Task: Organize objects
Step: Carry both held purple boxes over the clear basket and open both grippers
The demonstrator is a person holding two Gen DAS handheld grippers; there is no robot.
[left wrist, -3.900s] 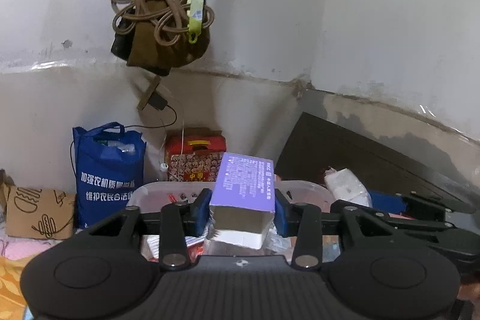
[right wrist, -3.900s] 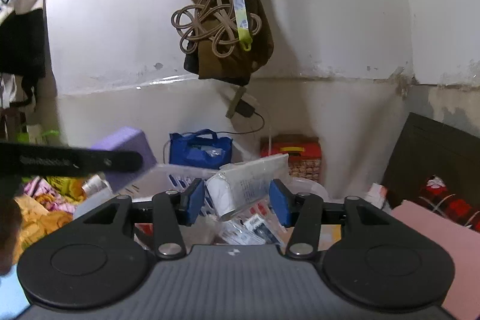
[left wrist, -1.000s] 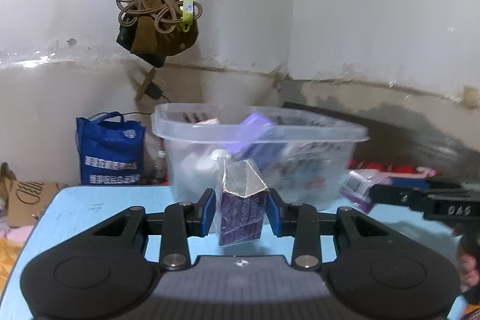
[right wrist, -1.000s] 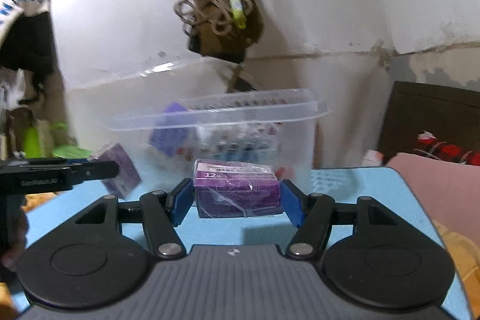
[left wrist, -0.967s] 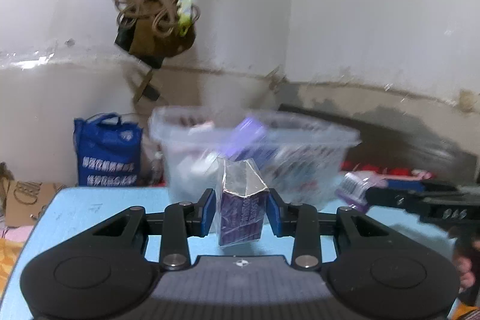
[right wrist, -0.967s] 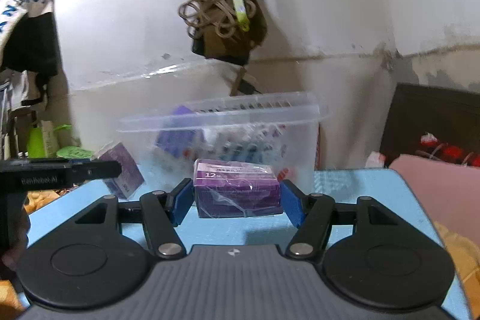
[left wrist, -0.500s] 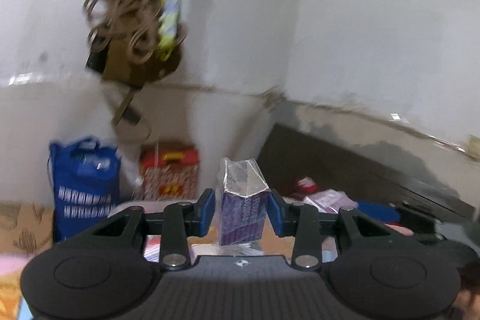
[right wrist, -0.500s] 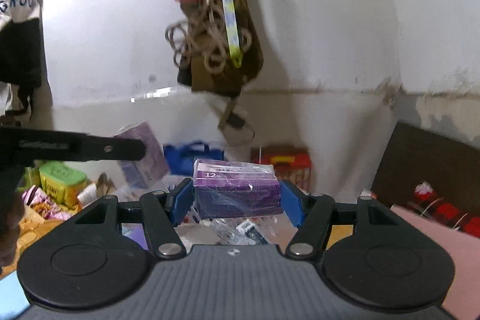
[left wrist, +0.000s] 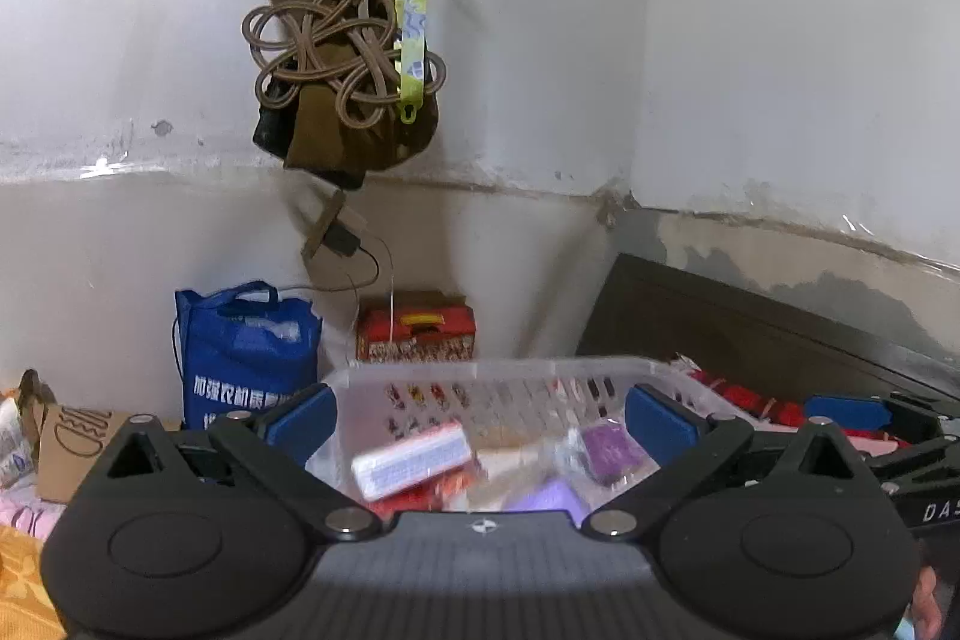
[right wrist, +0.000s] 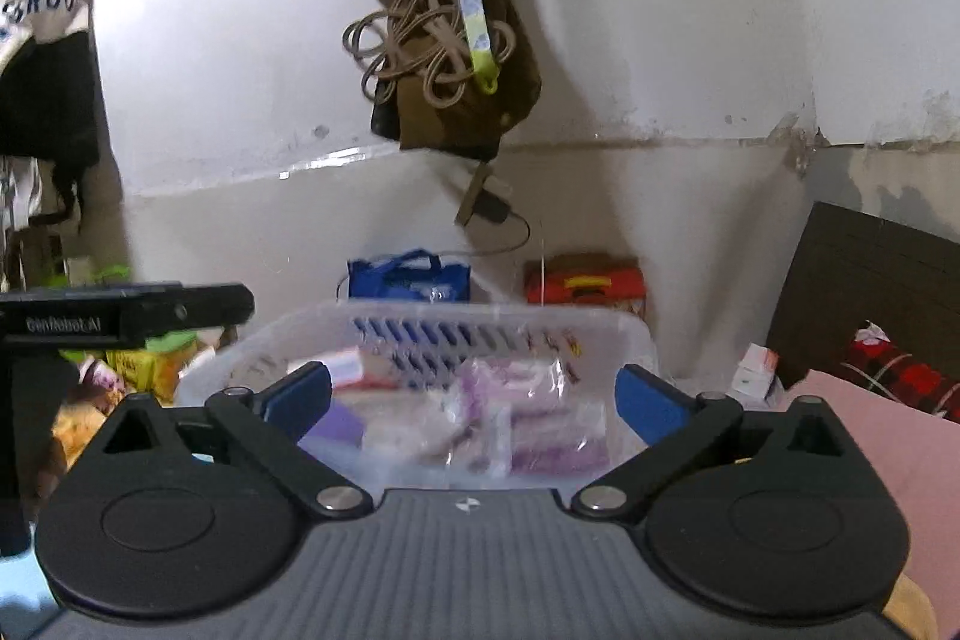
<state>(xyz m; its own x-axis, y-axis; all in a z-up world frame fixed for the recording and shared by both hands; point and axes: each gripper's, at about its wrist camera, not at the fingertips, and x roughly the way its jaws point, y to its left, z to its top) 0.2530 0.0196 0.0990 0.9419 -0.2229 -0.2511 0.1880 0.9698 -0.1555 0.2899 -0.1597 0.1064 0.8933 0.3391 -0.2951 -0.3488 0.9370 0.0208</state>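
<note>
Both grippers hover over the clear plastic bin, jaws opening wide with nothing between them: left gripper, right gripper. Bin holds 2 visible purple wrapped packs among white and red cartons. Judgement: packs are light, film wrap slippery and crushable; cartons stiff. Best hold is across flat side faces, not on loose film.

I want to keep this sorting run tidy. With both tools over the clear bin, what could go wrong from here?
The left tool and right tool are opening with nothing between the pads, close above the clear bin; lowering either might clip its rim. The wrapped purple packs lie loosely heaped, so later drops may slide or spill.
</note>
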